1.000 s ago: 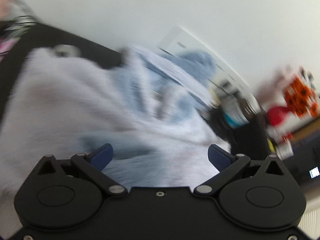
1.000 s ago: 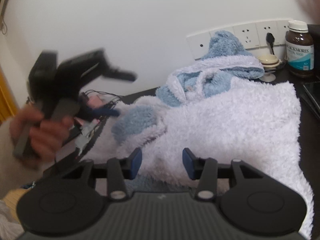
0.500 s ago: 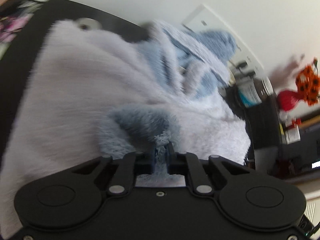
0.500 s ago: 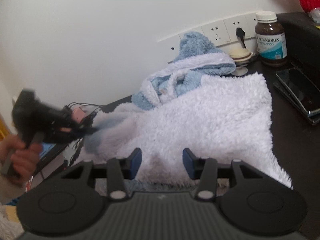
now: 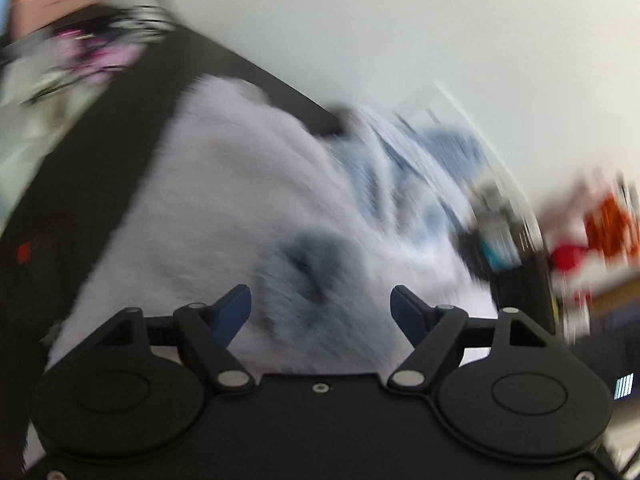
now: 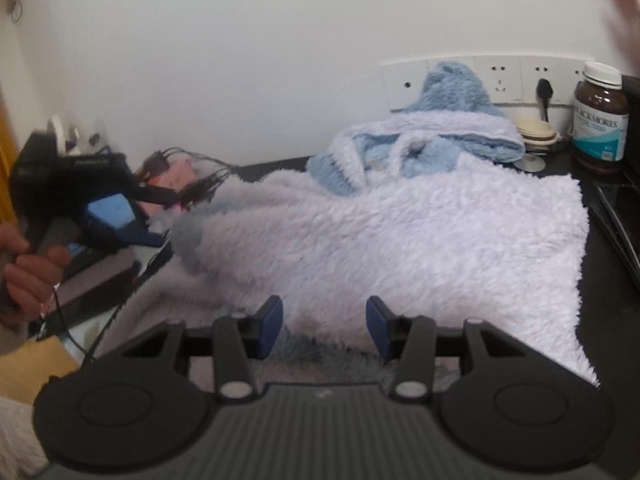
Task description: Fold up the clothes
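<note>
A fluffy white hooded garment (image 6: 420, 232) with a light blue hood (image 6: 452, 96) lies on the dark table (image 6: 612, 320); it also shows blurred in the left wrist view (image 5: 224, 208). Its grey-blue cuff (image 5: 316, 256) lies just ahead of my left gripper (image 5: 320, 308), which is open and empty. The left gripper also shows in the right wrist view (image 6: 116, 216), at the garment's left edge. My right gripper (image 6: 322, 322) is open and empty over the garment's near edge.
Wall sockets (image 6: 500, 80), a brown supplement bottle (image 6: 600, 116) and a small dish (image 6: 536, 132) stand behind the garment. A dark phone (image 6: 624, 216) lies at the right. Cables and pink items (image 6: 176, 176) sit at the left.
My left gripper, which was shut on the grey-blue cuff half a second ago, has opened and let it go. The cuff now lies on the garment. The right gripper stays open.
</note>
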`<move>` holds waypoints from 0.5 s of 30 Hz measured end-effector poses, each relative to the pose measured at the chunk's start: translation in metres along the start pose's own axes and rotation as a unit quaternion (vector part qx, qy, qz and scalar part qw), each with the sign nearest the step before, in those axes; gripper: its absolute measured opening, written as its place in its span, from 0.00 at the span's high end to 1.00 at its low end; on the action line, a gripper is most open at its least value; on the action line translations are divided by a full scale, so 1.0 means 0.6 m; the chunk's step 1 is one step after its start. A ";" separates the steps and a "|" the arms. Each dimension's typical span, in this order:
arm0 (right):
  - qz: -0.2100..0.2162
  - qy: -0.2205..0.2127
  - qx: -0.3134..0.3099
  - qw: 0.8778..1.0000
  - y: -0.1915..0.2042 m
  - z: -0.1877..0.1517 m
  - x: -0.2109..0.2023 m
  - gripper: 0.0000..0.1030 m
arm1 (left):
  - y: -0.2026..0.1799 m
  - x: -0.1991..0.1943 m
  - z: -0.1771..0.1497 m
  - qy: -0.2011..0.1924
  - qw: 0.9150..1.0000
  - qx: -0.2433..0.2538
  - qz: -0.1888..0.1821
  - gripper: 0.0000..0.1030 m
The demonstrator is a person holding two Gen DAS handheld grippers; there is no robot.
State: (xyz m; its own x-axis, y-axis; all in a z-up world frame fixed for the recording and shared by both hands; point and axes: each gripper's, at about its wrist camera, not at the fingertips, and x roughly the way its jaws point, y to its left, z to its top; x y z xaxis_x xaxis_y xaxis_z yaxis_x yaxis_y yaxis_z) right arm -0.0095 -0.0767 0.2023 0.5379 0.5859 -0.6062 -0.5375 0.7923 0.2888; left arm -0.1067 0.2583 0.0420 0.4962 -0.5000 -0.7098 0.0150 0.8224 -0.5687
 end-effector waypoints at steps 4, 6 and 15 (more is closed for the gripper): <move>-0.001 -0.006 0.003 1.000 0.002 -0.001 -0.007 0.56 | -0.044 0.016 -0.032 -0.006 0.989 0.146 0.024 0.25; -0.008 -0.007 0.006 1.000 -0.001 -0.003 -0.012 0.56 | -0.057 0.025 -0.047 -0.009 0.978 0.204 0.039 0.25; -0.034 0.000 0.030 0.999 -0.016 -0.019 -0.018 0.56 | -0.100 0.070 -0.091 0.004 0.928 0.370 0.046 0.47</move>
State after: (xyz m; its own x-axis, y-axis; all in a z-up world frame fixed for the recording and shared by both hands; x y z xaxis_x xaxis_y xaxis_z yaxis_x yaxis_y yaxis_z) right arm -0.0177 -0.0925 0.1977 0.5718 0.5297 -0.6265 -0.4598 0.8394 0.2900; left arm -0.1340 0.1732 0.0235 0.5189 -0.4189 -0.7452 0.5666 0.8212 -0.0671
